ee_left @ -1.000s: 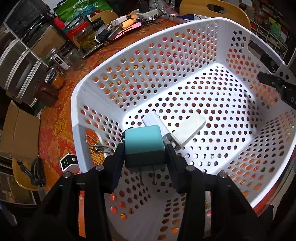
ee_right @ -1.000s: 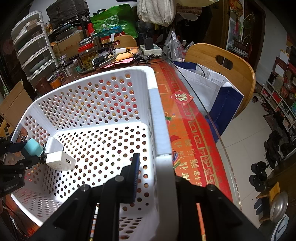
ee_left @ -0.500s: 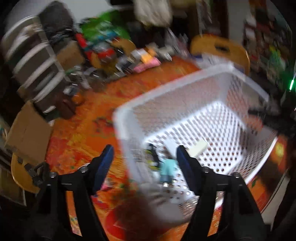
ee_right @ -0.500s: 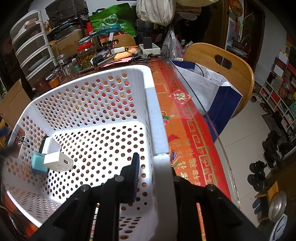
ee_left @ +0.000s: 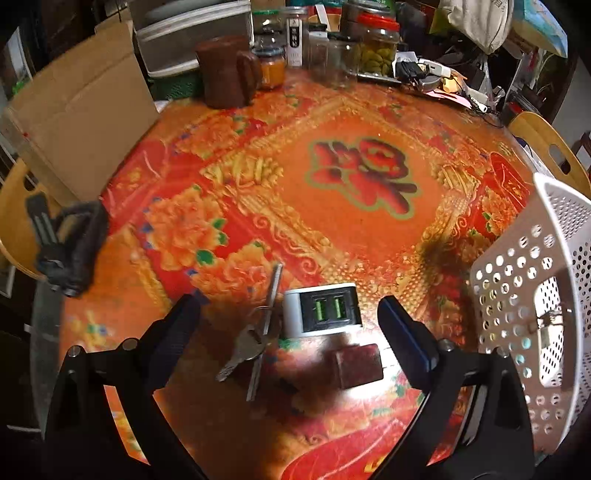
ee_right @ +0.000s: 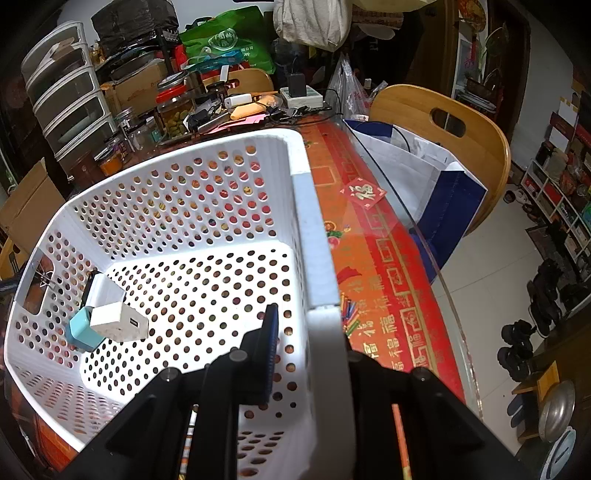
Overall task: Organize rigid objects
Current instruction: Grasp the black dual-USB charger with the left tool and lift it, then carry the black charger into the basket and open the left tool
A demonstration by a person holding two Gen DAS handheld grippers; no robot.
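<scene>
My left gripper (ee_left: 288,314) is open and empty, low over the red tablecloth. Between its fingers lie a white charger with green ports (ee_left: 321,314), a bunch of keys (ee_left: 255,332) and a dark red block (ee_left: 358,365). The white perforated basket (ee_left: 535,295) stands to the right. My right gripper (ee_right: 308,332) is shut on the basket's right rim (ee_right: 317,258). In the basket lie a teal charger (ee_right: 81,330), a white charger (ee_right: 118,321) and another white charger (ee_right: 105,291) behind them.
Jars (ee_left: 376,48), a brown mug (ee_left: 225,74) and drawers (ee_left: 192,33) crowd the table's far edge. A cardboard box (ee_left: 77,114) stands at far left, a black clamp (ee_left: 66,243) at the left edge. A wooden chair with a bag (ee_right: 443,155) stands beside the table.
My left gripper let go of the teal charger in the basket, pulled out and swung left over the items on the table. My right gripper stayed clamped on the rim.
</scene>
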